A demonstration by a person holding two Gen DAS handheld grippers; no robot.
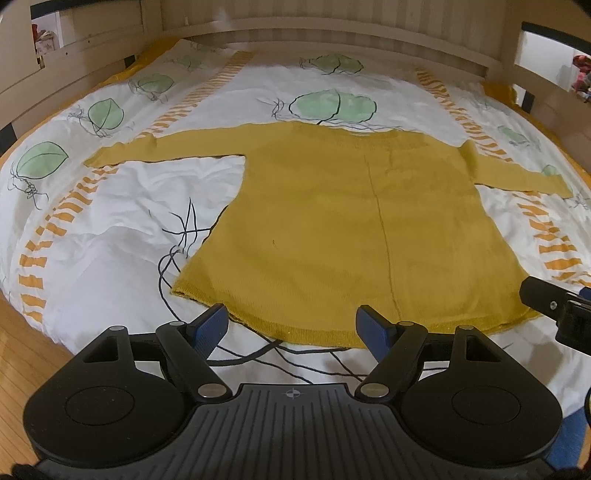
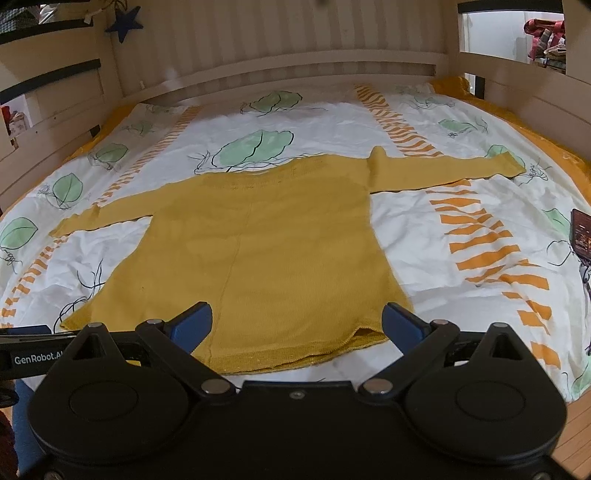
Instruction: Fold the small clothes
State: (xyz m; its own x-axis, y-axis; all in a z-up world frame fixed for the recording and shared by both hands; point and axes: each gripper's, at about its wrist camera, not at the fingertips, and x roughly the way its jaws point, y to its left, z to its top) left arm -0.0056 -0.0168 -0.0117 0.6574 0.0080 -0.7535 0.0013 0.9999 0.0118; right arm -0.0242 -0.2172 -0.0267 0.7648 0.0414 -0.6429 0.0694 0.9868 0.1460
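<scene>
Your left tool (image 1: 290,328) hangs released over the near hem, its blue pads (image 1: 210,325) apart with nothing between them. The mustard sweater (image 1: 332,221) lies flat in the middle of the leaf-print bed cover (image 1: 110,229), both sleeves spread outward, hem nearest you. Your right tool (image 2: 297,325) is likewise released above the hem's right portion, gripping nothing.

A sweater (image 1: 332,221) lies flat on the bed (image 1: 110,229), sleeves spread left and right, hem nearest the cameras. Behind the bed runs a slatted headboard (image 1: 295,33). The left gripper (image 1: 291,328) hangs over the hem's middle, the right gripper (image 2: 297,326) over its right part. A small card (image 2: 581,236) lies at the bed's right edge.
</scene>
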